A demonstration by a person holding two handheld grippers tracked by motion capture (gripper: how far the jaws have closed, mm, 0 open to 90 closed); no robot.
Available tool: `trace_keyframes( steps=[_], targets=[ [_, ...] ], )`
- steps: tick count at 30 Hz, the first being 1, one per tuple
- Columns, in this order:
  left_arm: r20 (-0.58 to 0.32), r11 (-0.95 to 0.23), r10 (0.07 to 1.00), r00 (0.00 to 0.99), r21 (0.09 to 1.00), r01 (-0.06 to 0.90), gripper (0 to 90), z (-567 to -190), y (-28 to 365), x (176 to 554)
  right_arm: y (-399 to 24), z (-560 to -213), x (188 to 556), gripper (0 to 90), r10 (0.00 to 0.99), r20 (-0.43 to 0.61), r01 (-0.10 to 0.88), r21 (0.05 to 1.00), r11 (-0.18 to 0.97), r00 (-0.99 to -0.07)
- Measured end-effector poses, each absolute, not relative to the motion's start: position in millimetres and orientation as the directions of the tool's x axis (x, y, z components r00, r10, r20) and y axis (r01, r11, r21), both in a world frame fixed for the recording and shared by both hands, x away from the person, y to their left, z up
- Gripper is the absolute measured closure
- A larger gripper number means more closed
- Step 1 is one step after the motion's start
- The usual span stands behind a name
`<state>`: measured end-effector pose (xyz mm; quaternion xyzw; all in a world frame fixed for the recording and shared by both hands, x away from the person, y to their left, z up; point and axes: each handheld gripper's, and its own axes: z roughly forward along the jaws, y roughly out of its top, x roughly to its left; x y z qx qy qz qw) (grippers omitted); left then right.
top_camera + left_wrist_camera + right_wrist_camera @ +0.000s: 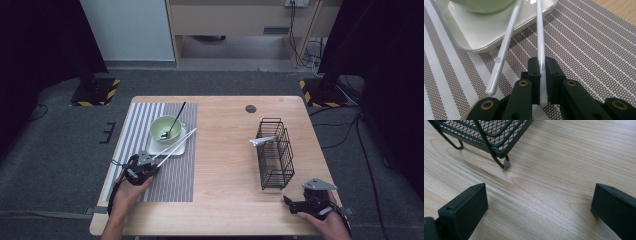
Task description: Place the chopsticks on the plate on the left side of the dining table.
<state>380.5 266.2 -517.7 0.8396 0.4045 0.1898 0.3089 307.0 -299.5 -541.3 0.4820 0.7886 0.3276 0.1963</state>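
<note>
My left gripper [151, 165] [542, 67] lies low over the striped placemat [172, 177] [586, 47], shut on the near end of a white chopstick [540, 35]. That chopstick [176, 145] slants up over the rim of a white square plate [176, 149] [481, 35]. A second white chopstick [505, 47] lies loose beside it, its tip on the mat. On the plate stands a green bowl [161, 126] [481, 5] with a black spoon [177, 116] in it. My right gripper [291, 201] [539, 200] rests open on the bare wood, near the front right corner.
A black wire basket [275, 155] [486, 132] stands on the right half of the table, one foot just ahead of my right gripper. A silvery utensil [262, 141] pokes out of its left side. Bare wood lies between mat and basket.
</note>
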Motion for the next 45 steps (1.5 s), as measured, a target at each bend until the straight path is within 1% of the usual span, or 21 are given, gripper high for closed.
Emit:
trace_keyframes(
  steps=[12,16,30,34,45],
  targets=[
    [0.088,-0.492,0.790,0.606,0.682,0.541,83.0,-511.0,267.1,379.8,-299.4,-541.3,306.7,0.7,0.889,0.007,0.632,0.706,0.320,-0.458],
    [0.107,-0.505,0.790,0.603,0.671,0.543,83.0,-509.9,266.4,381.3,-299.4,-541.3,306.7,0.7,0.889,0.008,0.632,0.705,0.320,-0.459],
    [0.117,-0.509,0.795,0.596,0.663,0.549,82.8,-510.3,265.1,385.5,-299.4,-541.1,305.9,0.7,0.887,0.009,0.632,0.705,0.323,-0.462],
    [0.135,-0.525,0.790,0.598,0.652,0.547,82.8,-511.0,261.2,385.9,-299.2,-541.2,305.8,0.7,0.887,0.009,0.632,0.705,0.321,-0.462],
    [0.132,-0.522,0.795,0.593,0.647,0.556,82.8,-513.0,260.3,388.2,-298.9,-541.1,305.4,0.7,0.887,0.012,0.633,0.705,0.320,-0.462]
  ],
)
